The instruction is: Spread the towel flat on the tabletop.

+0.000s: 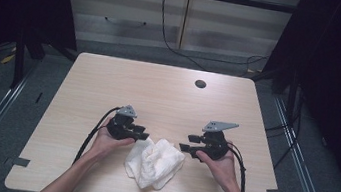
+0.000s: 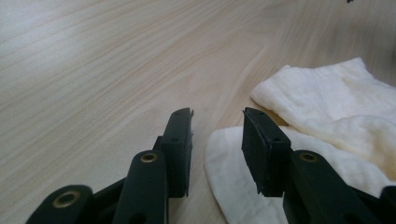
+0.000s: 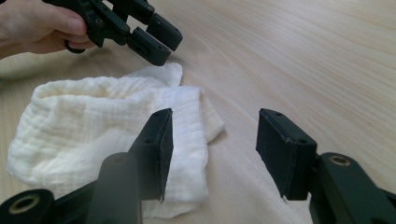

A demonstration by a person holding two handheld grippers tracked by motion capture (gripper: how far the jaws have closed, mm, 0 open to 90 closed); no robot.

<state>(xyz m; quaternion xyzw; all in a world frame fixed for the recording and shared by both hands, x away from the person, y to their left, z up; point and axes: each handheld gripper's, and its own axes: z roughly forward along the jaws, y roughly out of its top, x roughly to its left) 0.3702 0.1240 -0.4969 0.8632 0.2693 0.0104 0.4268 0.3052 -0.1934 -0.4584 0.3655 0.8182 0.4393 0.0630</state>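
A crumpled cream-white cloth (image 1: 156,162) lies near the front middle of the light wooden table (image 1: 159,89). My left gripper (image 1: 144,135) sits at the cloth's upper left corner, held low over the table. In the left gripper view its jaws (image 2: 217,114) stand apart, one over bare wood, the other over the cloth (image 2: 336,102), with nothing pinched. My right gripper (image 1: 186,148) is at the cloth's upper right edge. Its jaws (image 3: 215,114) are spread wide, the left one over the cloth (image 3: 93,116) and the right one over bare wood. The left gripper (image 3: 169,48) shows across the cloth, open.
A round cable hole (image 1: 200,84) is set in the table's far side. Black cables (image 1: 167,35) run across the floor behind the table, with dark frames at both sides. The person's forearms come in over the front edge.
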